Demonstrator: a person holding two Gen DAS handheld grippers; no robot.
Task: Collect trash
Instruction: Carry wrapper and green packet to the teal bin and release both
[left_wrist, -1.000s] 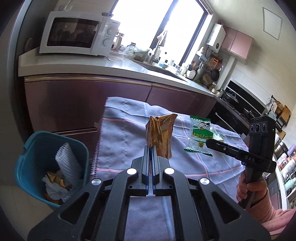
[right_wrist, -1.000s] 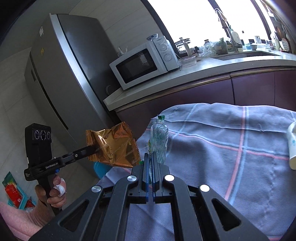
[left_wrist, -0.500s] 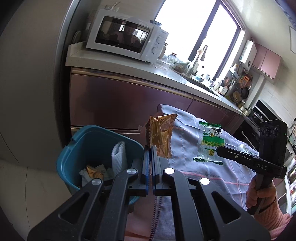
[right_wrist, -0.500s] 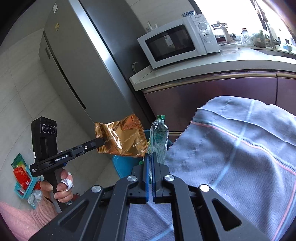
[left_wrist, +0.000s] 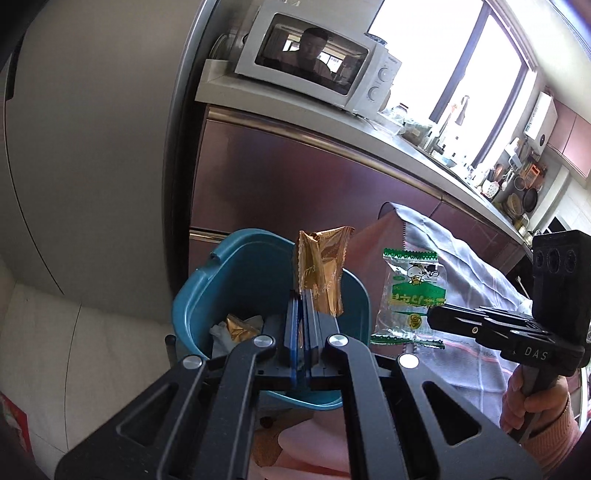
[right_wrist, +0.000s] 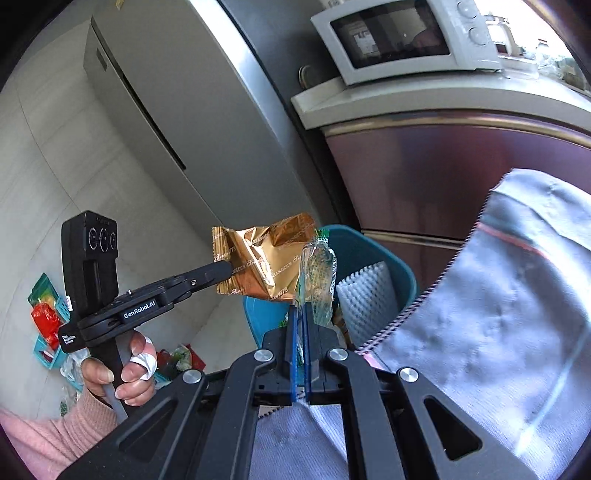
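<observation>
A crinkled gold foil wrapper (left_wrist: 322, 271) is pinched upright in the closed left hand-held gripper (left_wrist: 304, 301) above the teal plastic bin (left_wrist: 236, 273), ready for dropping; a clear green-printed wrapper (right_wrist: 318, 280) is clamped in the closed right hand-held gripper (right_wrist: 301, 314) nearby.

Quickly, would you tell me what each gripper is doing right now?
Left gripper: closed on the gold snack wrapper.
Right gripper: closed on the green-and-clear wrapper.

Both wrist views look along their tongs, seemingly close, sharing the teal bin (left_wrist: 229, 273) (right_wrist: 373, 254)

The teal bin's (left_wrist: 236, 269) near rim and much of its contents lie hidden behind the left gripper (left_wrist: 304, 299), while the grey tablecloth (right_wrist: 498, 332) runs off the frame's right edge.
</observation>
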